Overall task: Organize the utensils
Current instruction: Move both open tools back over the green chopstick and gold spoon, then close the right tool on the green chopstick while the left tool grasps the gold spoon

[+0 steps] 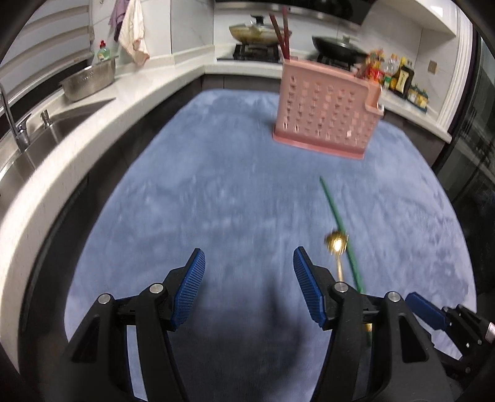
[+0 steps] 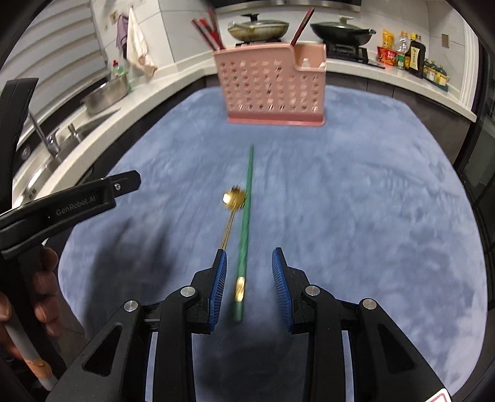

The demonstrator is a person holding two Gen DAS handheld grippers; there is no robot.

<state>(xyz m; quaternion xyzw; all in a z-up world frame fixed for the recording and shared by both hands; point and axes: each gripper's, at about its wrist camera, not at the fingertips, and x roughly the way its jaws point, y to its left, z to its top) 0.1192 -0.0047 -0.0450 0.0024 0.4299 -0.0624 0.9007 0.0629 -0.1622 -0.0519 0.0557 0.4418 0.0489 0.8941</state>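
A green chopstick point(image 2: 246, 222) with a gold band lies on the blue cloth point(image 2: 355, 201), pointing toward a pink perforated utensil holder point(image 2: 272, 89) at the far side. A gold spoon point(image 2: 230, 216) lies just left of it. My right gripper point(image 2: 249, 278) is open, its jaws on either side of the chopstick's near end. My left gripper point(image 1: 249, 272) is open and empty over bare cloth, left of the spoon point(image 1: 337, 244) and chopstick point(image 1: 338, 225). The holder point(image 1: 326, 114) holds several red chopsticks point(image 1: 281, 34).
A white counter point(image 1: 92, 130) with a steel sink point(image 1: 46, 133) and metal bowl point(image 1: 89, 82) runs along the left. Behind stand a stove with pans point(image 2: 260, 27) and condiment bottles point(image 2: 408, 52). The left gripper's body point(image 2: 62, 204) sits left of the right one.
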